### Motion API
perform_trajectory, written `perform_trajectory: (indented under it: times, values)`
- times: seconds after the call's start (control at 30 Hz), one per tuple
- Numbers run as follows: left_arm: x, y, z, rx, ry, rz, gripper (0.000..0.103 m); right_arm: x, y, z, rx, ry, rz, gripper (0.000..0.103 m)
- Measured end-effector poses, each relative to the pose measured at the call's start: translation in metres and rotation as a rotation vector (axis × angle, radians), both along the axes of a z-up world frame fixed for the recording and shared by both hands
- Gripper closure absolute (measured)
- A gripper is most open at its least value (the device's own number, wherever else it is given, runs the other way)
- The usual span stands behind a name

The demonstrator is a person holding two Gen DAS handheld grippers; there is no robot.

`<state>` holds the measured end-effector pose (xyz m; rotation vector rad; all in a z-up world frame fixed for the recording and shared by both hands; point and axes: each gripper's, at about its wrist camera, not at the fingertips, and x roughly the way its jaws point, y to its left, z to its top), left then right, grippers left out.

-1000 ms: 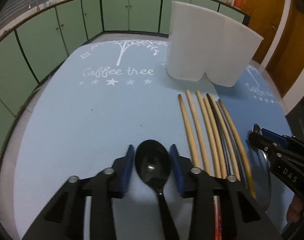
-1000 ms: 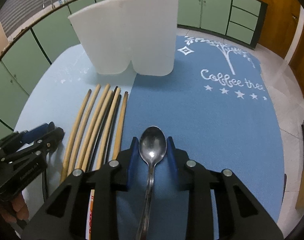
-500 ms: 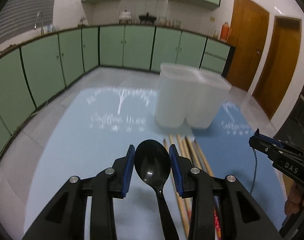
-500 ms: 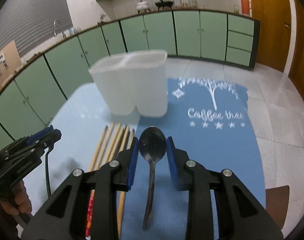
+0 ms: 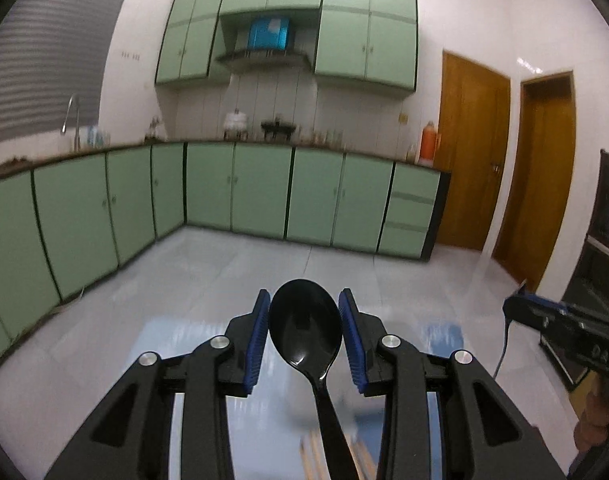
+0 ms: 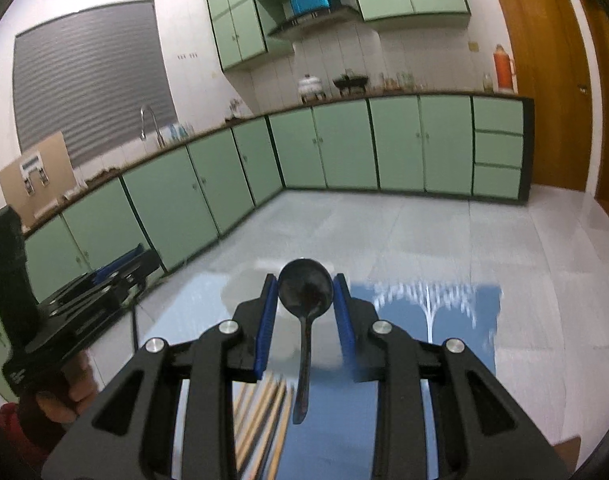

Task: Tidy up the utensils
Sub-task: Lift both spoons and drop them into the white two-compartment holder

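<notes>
- Left gripper (image 5: 304, 312): blue-padded fingers (image 5: 257, 336) closed against the bowl edges of a glossy black plastic spoon (image 5: 305, 330); spoon held raised in the air, off the table.
- Black spoon: oval bowl, concave face toward the camera, small highlight near the neck. Bowl points forward, away from the gripper body; long axis runs along the fingers, handle trailing back and slightly right toward the lower frame edge.
- Right gripper (image 6: 305, 298): fingers (image 6: 267, 320) narrow, clamped on the bowl of a dark metal spoon (image 6: 305, 292), also lifted above the table.
- Metal spoon: rounder bowl, thin handle, looks dark in this light. Bowl forward; handle hangs back and down, nearly parallel to the fingers, its end free below the pads.
- Below the right gripper: blue mat with white tree print (image 6: 428, 300) and a row of tan wooden chopsticks (image 6: 264, 404), blurred.
- Background: green kitchen cabinets (image 5: 260, 192), pale tiled floor (image 6: 404, 232).
</notes>
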<state>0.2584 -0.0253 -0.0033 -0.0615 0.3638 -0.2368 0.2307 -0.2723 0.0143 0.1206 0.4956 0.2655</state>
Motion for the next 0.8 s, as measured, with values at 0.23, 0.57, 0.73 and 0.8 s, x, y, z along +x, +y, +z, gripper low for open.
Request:
perform_trajectory:
  times: [0.23,0.57,0.73,0.8]
  values:
    - [0.068,-0.025,0.028,0.005,-0.12,0.012,0.068,0.058,0.001,0.019,-0.002,-0.057,-0.011,0.076]
    - [0.122,-0.04,-0.017,0.026,-0.075,0.017,0.068,0.117,0.007,-0.024,-0.025,-0.025,-0.035,0.076]
    - [0.133,-0.037,-0.043,0.028,-0.013,0.01,0.068,0.123,0.015,-0.059,-0.031,0.043,-0.026,0.076]
    - [0.133,-0.032,-0.052,0.033,0.008,0.011,0.067,0.122,0.018,-0.067,-0.04,0.064,-0.014,0.076]
